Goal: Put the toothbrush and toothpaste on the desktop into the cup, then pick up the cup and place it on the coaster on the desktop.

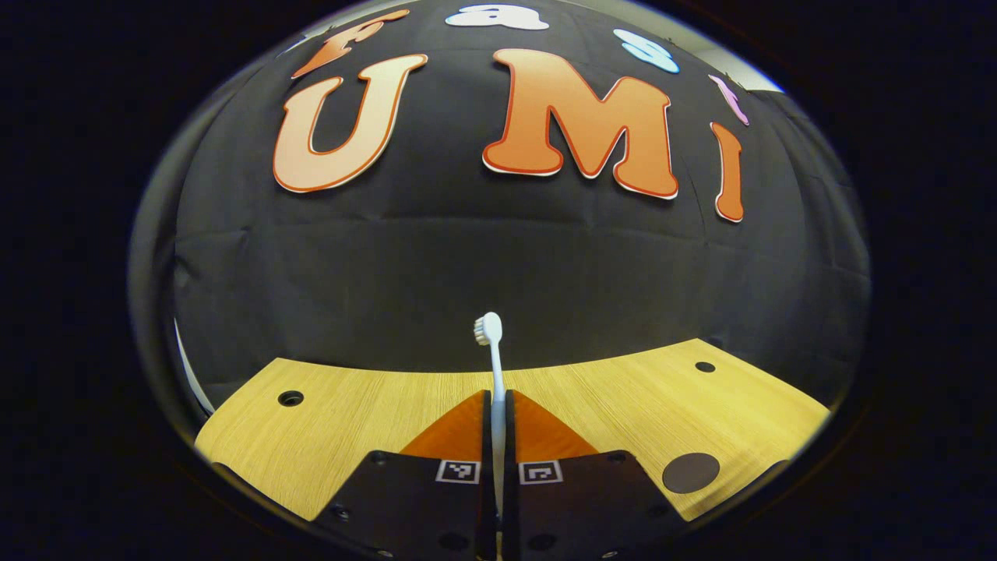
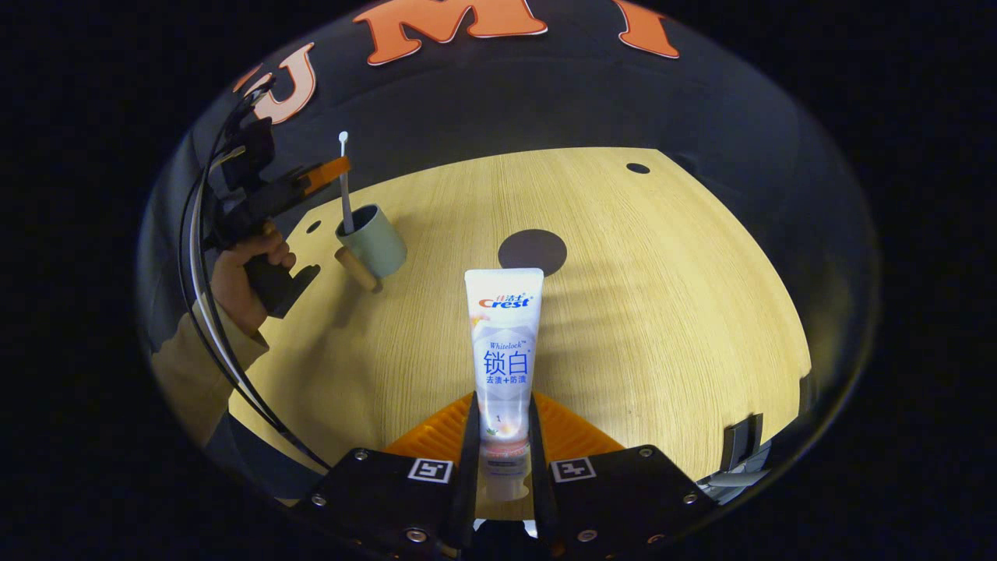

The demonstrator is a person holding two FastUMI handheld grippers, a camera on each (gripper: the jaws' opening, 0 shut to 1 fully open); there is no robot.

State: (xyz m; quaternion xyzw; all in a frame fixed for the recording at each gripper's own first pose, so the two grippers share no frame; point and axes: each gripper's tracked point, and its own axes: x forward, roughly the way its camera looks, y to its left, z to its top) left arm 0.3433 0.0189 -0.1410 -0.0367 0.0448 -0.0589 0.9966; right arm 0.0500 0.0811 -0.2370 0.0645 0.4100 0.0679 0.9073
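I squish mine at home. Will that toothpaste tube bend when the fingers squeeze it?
Probably a little: the white plastic toothpaste tube looks soft-walled, though it stands straight from the right gripper. It is likely light, and its glossy surface might slip.

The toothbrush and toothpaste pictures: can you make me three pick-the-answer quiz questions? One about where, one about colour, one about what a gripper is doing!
1. Where is the toothbrush?
A. flat on the desk
B. upright over the cup
C. on the coaster

2. What colour is the cup?
A. red
B. pale green
C. black

3. What is the right gripper doing?
A. open, holding nothing
B. holding the cup
C. shut on the toothpaste

Answers: 1 B, the left gripper holds it upright there. 2 B, its wall is pale green. 3 C, both fingers squeeze the tube.
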